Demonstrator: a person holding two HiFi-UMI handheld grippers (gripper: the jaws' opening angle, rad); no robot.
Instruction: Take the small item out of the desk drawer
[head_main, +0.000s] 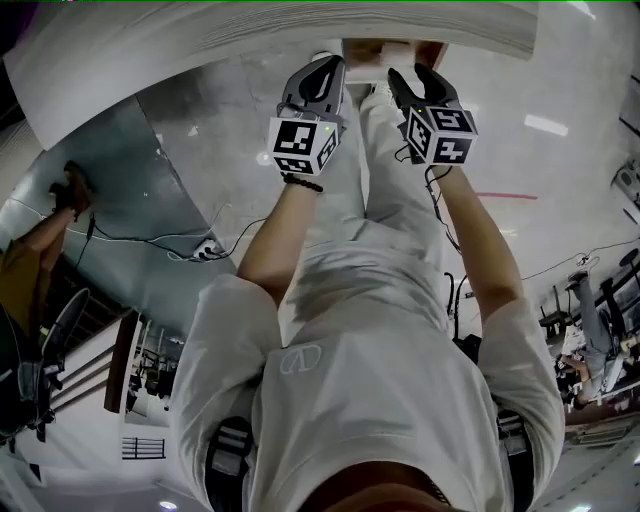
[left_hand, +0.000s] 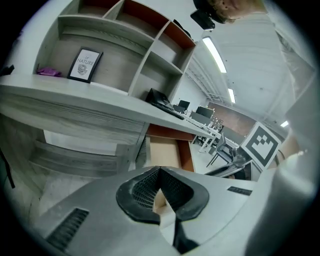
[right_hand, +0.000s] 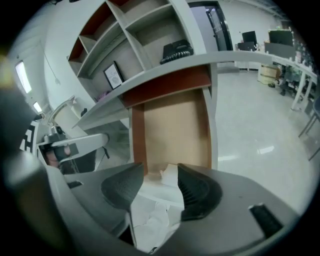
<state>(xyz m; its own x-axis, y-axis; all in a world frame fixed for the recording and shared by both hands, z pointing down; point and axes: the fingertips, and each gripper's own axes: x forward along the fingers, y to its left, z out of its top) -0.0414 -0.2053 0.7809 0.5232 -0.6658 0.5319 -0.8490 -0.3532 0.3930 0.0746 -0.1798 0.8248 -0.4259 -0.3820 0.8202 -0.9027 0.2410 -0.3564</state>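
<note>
Desk drawer (right_hand: 175, 125) stands open; I judge this the reaching step. My right gripper (right_hand: 161, 171) has its fingers apart, my left gripper (left_hand: 159, 172) has them together. Next I must lower the right inside and find the small item, which I cannot make out.

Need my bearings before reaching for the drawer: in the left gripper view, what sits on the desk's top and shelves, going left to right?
purple item → framed picture → black telephone
</note>
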